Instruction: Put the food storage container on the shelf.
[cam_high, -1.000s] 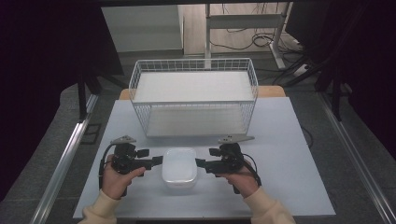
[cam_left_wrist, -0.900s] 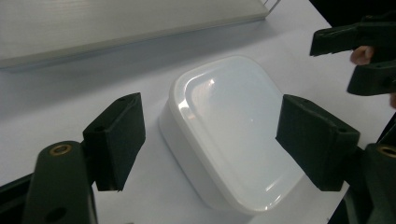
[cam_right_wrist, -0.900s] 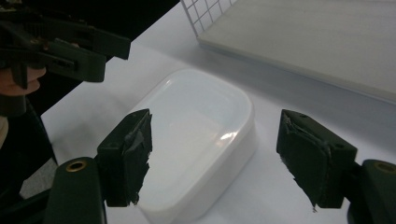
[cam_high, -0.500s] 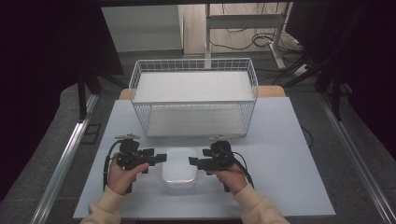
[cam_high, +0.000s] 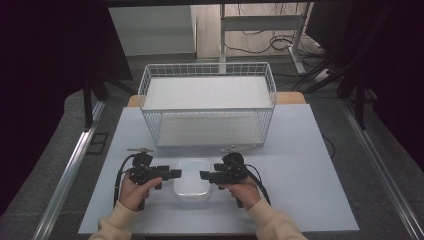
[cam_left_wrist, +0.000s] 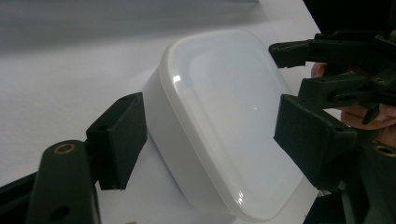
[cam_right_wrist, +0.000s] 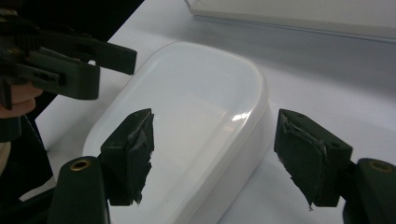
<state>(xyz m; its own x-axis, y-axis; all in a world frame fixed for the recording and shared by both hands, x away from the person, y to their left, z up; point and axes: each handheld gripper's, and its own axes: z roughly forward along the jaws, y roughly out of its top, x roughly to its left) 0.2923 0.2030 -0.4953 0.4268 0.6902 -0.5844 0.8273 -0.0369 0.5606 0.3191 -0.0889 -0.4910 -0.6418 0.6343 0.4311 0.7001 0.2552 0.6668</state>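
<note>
Two hand-held grippers flank a white lidded container (cam_high: 191, 179) on the pale surface (cam_high: 300, 150), near the front edge, w/ a white wire basket (cam_high: 207, 107) standing well behind it. Left hand-held gripper (cam_high: 176, 174) comes in from the container's left, jaws spread wide, one each side of its near end, not pressing on it. Right hand-held gripper (cam_high: 204, 175) mirrors it from the right, jaws also apart, straddling the container w/o closing. Both tips sit just beside its rim.
</note>
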